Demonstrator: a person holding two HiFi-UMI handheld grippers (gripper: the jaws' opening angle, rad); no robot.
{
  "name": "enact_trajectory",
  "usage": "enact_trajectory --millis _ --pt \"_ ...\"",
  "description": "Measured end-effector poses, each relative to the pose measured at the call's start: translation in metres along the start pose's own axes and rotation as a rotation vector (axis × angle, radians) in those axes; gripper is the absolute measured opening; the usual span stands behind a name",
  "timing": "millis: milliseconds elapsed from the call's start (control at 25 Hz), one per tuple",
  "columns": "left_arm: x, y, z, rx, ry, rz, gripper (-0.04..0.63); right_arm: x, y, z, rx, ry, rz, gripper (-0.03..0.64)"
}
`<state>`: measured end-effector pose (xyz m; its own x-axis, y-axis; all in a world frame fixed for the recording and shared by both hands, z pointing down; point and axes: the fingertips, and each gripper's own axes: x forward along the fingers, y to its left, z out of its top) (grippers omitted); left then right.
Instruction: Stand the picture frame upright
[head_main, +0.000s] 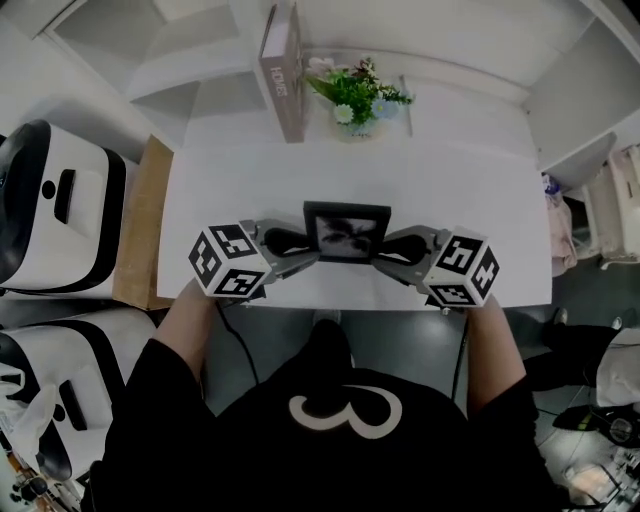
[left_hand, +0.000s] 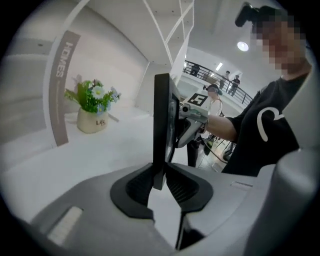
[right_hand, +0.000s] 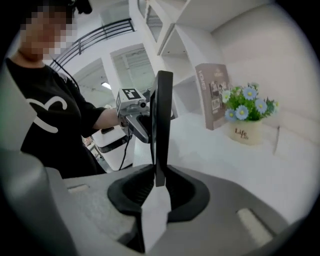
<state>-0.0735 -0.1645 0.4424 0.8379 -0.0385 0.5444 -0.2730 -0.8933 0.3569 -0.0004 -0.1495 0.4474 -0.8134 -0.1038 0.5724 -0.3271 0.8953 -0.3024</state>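
Head view: the frame (head_main: 347, 232) is over the middle of the white table (head_main: 480, 190), close to its front edge, with its dark picture side turned toward the person. The left gripper (head_main: 305, 248) holds its left side and the right gripper (head_main: 388, 250) holds its right side, so the frame sits between the two marker cubes. At the back of the table a book (head_main: 283, 75) stands on end, and just beside it on the right is a pot (head_main: 357, 125) of flowers. Both are well apart from the frame.

In the left gripper view the frame appears edge-on and upright. Its thin black edge runs straight up from the jaws, which pinch it from both sides near its lower corner. The other gripper clamps the far edge beyond it. The right gripper view shows the same thing mirrored: the jaws are closed on the frame's dark edge and the frame rises vertically between them, with the book and the pot on the table behind.

No view shows whether the frame's bottom edge touches the tabletop or hangs just above it.
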Motion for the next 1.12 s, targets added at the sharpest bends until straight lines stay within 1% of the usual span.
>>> enact_trajectory --millis 120,200,440,640,880,1120 --pt "0.001 0.022 0.007 0.109 0.008 0.082 0.086 0.006 -0.021 0.010 -0.122 0.039 -0.097 0.077" --pt "0.001 0.035 0.010 0.166 0.007 0.128 0.086 0.010 -0.032 0.016 -0.180 0.053 -0.141 0.077" --pt "0.001 0.075 0.021 0.272 0.004 0.222 0.086 0.025 -0.068 0.029 -0.269 0.093 -0.218 0.077" --pt "0.006 0.107 0.022 0.277 0.019 0.276 0.086 0.039 -0.101 0.034 -0.303 0.125 -0.264 0.078" --pt "0.014 0.136 0.015 0.257 0.029 0.307 0.086 0.056 -0.129 0.032 -0.287 0.151 -0.274 0.077" --pt "0.021 0.148 0.006 0.244 0.049 0.302 0.086 0.067 -0.140 0.024 -0.255 0.155 -0.262 0.077"
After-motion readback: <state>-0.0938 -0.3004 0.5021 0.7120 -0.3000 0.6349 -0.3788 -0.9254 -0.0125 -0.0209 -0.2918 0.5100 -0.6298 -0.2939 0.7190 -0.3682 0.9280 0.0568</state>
